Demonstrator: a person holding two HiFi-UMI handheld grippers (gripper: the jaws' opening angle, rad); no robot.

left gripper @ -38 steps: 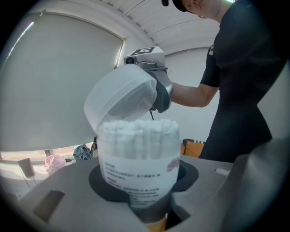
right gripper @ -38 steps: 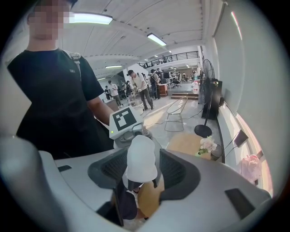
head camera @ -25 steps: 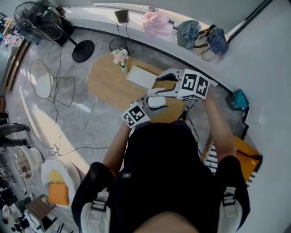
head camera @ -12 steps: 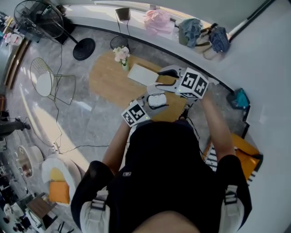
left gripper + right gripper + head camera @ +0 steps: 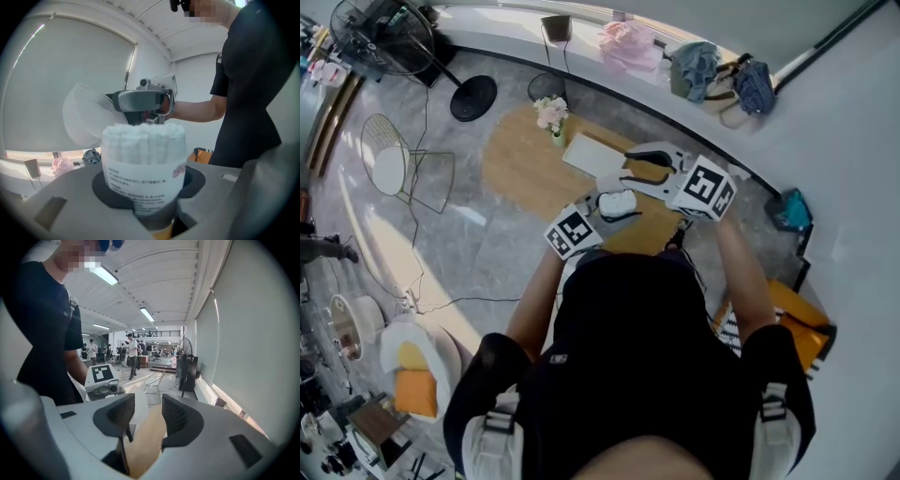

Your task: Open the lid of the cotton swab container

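Observation:
A clear cotton swab container (image 5: 143, 159) with a printed label stands upright in my left gripper (image 5: 146, 194), whose jaws are shut on it. White swab tips fill its uncovered mouth. Its translucent lid (image 5: 84, 115) stands tilted up at the far left rim, at the tips of my right gripper (image 5: 140, 101). In the head view the container (image 5: 617, 202) sits in my left gripper (image 5: 609, 208), just below my right gripper (image 5: 628, 169). In the right gripper view my right gripper (image 5: 147, 413) is closing. A gap still shows between its pads, with a pale lid edge in it.
Below both grippers is an oval wooden table (image 5: 520, 173) with a white pad (image 5: 592, 155) and a small flower vase (image 5: 550, 117). A wire chair (image 5: 394, 173) and a floor fan (image 5: 384, 42) stand to the left. Bags lie along the window ledge (image 5: 712, 70).
The right gripper's jaws stand narrower than a second ago. Both grippers have drifted slightly; the container stays in the left gripper.

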